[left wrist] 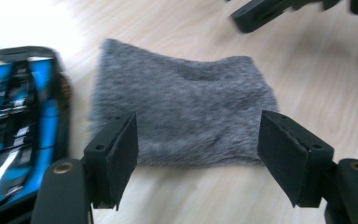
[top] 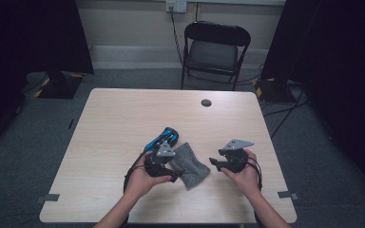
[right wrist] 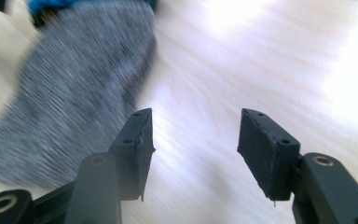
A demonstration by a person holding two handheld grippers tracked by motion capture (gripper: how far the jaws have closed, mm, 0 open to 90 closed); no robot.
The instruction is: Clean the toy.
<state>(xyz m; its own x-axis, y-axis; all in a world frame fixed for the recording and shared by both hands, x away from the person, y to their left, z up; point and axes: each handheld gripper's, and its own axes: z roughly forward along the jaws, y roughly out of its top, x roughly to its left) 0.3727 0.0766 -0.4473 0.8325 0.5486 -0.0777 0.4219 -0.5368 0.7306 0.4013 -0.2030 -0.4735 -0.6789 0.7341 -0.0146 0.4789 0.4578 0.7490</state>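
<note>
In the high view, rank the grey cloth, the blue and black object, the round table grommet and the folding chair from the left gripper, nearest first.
From the left gripper:
1. Grey cloth, just to its right.
2. Blue and black object, just beyond it.
3. Round table grommet, near the table's far edge.
4. Folding chair, beyond the table.

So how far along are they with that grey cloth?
The grey cloth lies flat on the table beside a blue and black object, and looks folded. Neither tool grips it: the left gripper stands open at its near edge, and the right gripper is open over bare wood beside it. Whatever comes next has not visibly begun, and the pictures don't show what that is.
</note>
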